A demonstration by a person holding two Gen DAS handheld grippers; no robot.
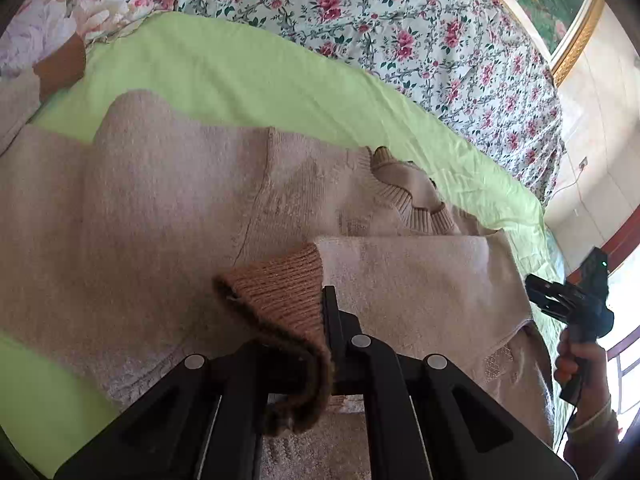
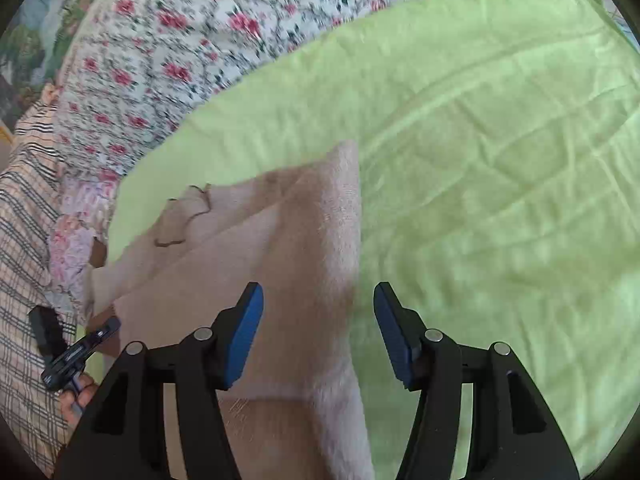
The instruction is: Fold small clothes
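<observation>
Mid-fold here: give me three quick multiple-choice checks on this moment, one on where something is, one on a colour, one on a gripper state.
1. Where does the sweater lie?
A. on the green sheet
B. on a wooden floor
C. in a basket

2. What colour is the ribbed cuff?
A. navy
B. brown
C. white

3. What state is the right gripper in?
A. shut on the cuff
B. shut on nothing
C. open

Answers:
1 A, green cloth shows around the knit in both views.
2 B, its ribbing is darker brown than the beige sleeve.
3 C, its blue fingers stand apart with nothing between them, while the left gripper pinches the cuff.
</observation>
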